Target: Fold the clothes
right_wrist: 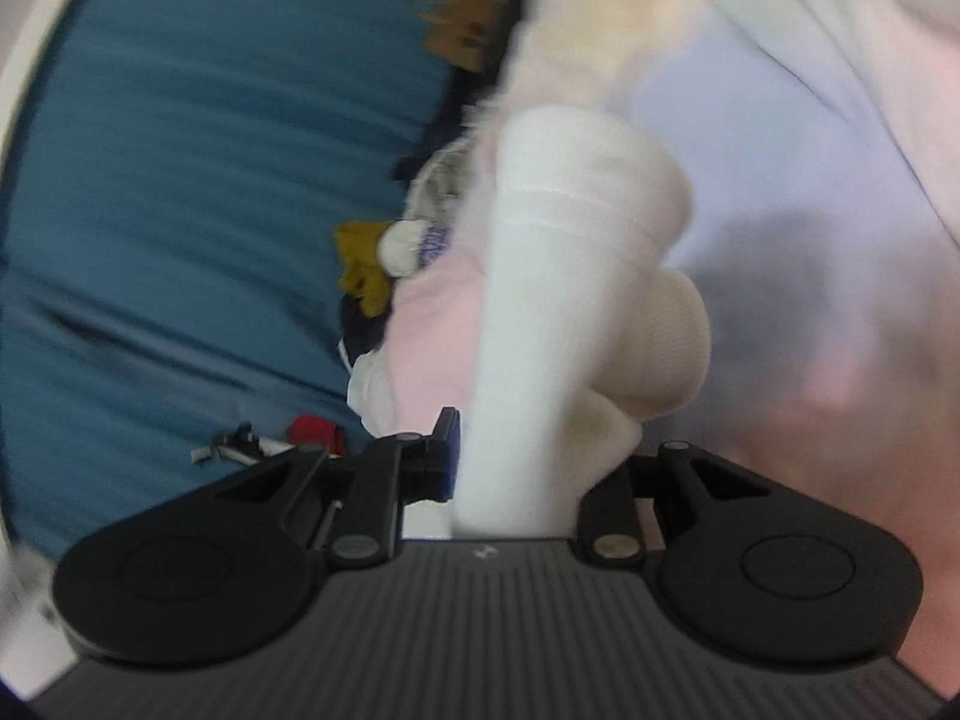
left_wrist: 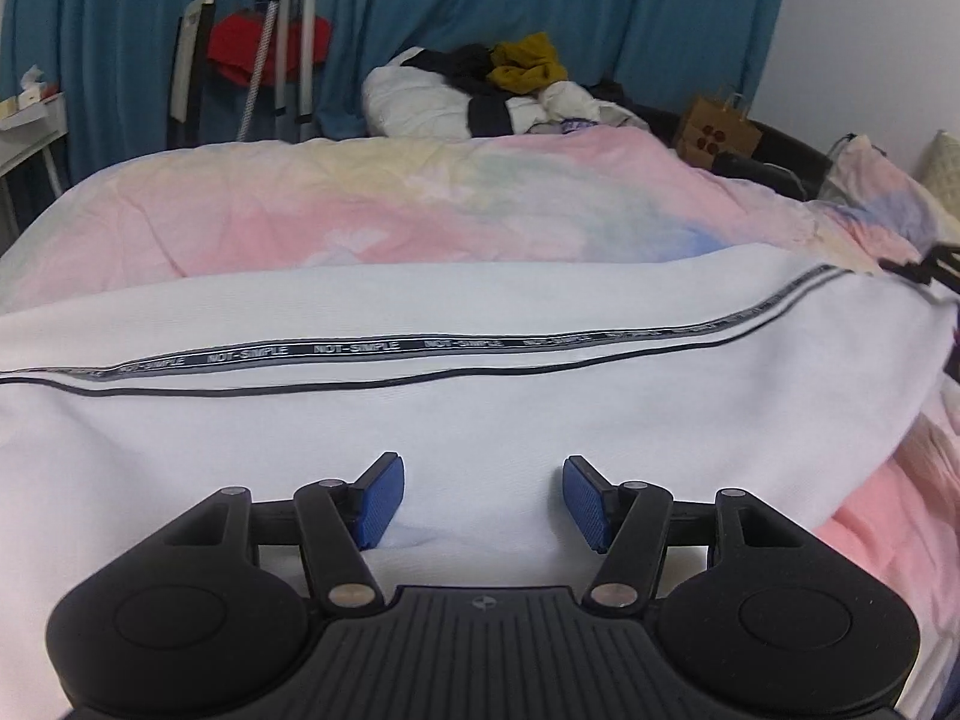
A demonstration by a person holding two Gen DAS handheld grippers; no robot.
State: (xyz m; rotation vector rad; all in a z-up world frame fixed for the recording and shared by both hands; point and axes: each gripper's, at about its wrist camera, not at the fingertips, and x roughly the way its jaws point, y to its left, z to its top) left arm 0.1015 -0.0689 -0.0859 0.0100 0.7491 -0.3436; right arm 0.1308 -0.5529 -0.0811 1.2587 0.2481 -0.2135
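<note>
A white garment (left_wrist: 456,414) with a dark lettered stripe and a thin dark line lies spread across the bed in the left wrist view. My left gripper (left_wrist: 483,498) is open, its blue pads on either side of the cloth at the garment's near edge. My right gripper (right_wrist: 516,462) is rolled sideways and shut on a bunched part of the white garment (right_wrist: 570,276), which stands up thick between the fingers; the right pad is hidden by cloth. The right wrist view is motion-blurred. The other gripper's black tip (left_wrist: 924,267) shows at the garment's far right end.
The bed has a pastel pink duvet (left_wrist: 384,204). A pile of clothes (left_wrist: 498,90) lies at its far side before blue curtains (left_wrist: 540,0). A brown paper bag (left_wrist: 717,129) stands at the back right, a tripod (left_wrist: 288,48) and red cloth at the back left.
</note>
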